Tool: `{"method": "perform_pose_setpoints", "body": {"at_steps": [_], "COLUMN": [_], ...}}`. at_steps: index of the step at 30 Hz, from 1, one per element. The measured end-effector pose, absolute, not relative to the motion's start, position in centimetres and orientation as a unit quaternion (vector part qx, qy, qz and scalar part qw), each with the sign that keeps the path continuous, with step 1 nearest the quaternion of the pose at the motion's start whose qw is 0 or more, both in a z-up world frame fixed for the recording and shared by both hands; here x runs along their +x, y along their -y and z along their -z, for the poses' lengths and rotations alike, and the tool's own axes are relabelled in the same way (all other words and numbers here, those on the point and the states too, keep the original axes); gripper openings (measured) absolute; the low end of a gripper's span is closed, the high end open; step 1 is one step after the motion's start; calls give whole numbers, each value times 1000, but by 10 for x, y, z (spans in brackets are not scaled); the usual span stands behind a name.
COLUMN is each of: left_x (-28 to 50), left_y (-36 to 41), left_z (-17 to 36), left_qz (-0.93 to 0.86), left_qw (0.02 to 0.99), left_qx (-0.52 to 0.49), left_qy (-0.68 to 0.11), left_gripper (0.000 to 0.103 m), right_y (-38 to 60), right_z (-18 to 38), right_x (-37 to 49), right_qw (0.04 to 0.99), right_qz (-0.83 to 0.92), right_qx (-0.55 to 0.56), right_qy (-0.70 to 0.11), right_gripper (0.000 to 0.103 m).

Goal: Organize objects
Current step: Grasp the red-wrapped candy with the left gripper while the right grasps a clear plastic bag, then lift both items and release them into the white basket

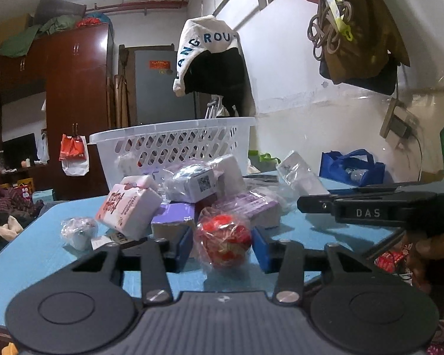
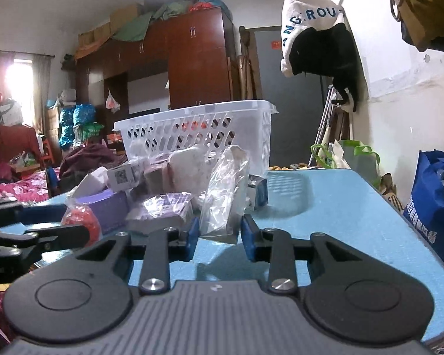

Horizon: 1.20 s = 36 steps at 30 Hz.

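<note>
both claws gripping, nothing in the basket yet

your left claw (image 1: pixel 222 247) is clamped on the red wrapped ball (image 1: pixel 223 235) and your right claw (image 2: pixel 217 235) on the clear plastic packet (image 2: pixel 222 192), both at the near edge of the pile on the blue desk (image 2: pixel 325 207). next, lift each clear and carry it over the white basket (image 1: pixel 174 142) rim behind. the basket's inside is mostly hidden.

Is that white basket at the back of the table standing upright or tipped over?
Upright. The white basket sits on the blue table with its rim on top and its perforated wall facing us.
</note>
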<state>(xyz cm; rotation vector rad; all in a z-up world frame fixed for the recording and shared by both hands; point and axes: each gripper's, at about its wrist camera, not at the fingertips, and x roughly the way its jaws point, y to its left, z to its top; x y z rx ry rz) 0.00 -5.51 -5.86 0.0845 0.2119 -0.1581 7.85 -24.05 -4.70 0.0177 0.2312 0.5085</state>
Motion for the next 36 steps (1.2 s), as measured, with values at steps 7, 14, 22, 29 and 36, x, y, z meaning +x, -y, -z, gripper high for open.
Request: {"method": "perform_pose_setpoints", "body": {"at_steps": [7,14,22,29,36], "left_x": [-12,-11,-11,-13,-8], "left_y": [46,36,27,16,8], "left_z": [52,49,44,38,26], "left_qz": [76,71,69,63,67], "left_qw": [993,994,995,996,997], "left_qx": [45,36,22,14,6], "left_qy": [-78,-75,-70,-55,-48], "left_gripper": [48,48,48,48,48], "right_y": [239,239,240,243,240], "right_z": [46,44,38,32,28], "right_x": [76,76,69,69,73], "right_qw": [961,961,960,960,959], "right_qz": [-256,-258,-265,-266,-271], "right_qx": [3,4,6,11,12], "right_qy": [-107,-104,-94,-84,-84], "right_gripper": [34,34,34,34,34]}}
